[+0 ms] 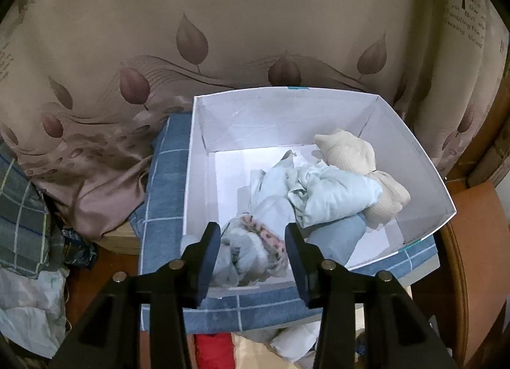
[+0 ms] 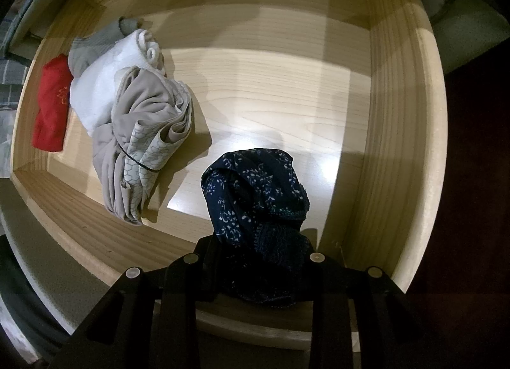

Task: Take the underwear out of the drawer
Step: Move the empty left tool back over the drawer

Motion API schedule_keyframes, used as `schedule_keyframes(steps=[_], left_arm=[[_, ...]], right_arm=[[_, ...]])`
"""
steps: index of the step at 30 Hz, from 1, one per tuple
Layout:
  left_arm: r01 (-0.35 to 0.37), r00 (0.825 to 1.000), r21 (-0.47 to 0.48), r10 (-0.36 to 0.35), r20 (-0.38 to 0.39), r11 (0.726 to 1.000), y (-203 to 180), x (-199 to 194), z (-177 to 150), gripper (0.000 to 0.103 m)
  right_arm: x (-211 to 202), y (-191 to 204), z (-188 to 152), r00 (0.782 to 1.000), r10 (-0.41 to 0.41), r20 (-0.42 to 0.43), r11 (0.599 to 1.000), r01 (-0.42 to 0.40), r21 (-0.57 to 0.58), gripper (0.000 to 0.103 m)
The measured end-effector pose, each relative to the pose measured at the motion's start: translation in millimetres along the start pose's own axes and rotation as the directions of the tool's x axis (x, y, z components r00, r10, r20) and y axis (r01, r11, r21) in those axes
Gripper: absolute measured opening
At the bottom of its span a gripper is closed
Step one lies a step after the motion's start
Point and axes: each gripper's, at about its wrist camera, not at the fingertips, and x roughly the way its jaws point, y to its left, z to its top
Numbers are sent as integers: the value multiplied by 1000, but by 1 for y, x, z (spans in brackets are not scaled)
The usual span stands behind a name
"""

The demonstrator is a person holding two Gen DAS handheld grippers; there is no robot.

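Note:
In the left wrist view my left gripper [image 1: 251, 228] hangs open over the near corner of a white box [image 1: 414, 158]. A grey garment with a pink spotted band [image 1: 255, 251] lies between its fingers, and the pads stand just off it. Pale blue underwear [image 1: 334, 196] and a cream piece [image 1: 350, 152] lie deeper in the box. In the right wrist view my right gripper [image 2: 258, 251] points down into a wooden drawer [image 2: 398, 114], shut on dark blue flowered underwear [image 2: 255, 184] that hides its fingertips.
The drawer also holds a beige bundle [image 2: 143, 133], a white piece [image 2: 102, 88], a grey piece [image 2: 89, 50] and a red piece [image 2: 51, 104] at its left. The box rests on blue checked cloth [image 1: 165, 184], with a leaf-patterned curtain [image 1: 223, 34] behind and piled cloth [image 1: 22, 209] to the left.

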Motion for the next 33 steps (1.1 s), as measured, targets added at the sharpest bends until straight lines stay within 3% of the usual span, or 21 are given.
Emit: schedule_keyframes(steps=[7,15,26,33], left_arm=[[-7,1000,-13,8,19,1000,11,-22,-25,43],[-36,999,-22,36,-12,999,25,-33,-86,43],[-111,990,-45,106,-97,993,28,-14,-169,43],[-121,986,-36,116,-123,992,21,-3,-200,43]], right_arm=[[1,0,1,1000,1,-1,1000,-1,1,27],[1,1,1,1000,-4,-4,1000,4,7,28],[-2,8,1,1000,-27,2,1000,27,1,28],[-13,22,-3,996,-67,50,997,69,-29,29]])
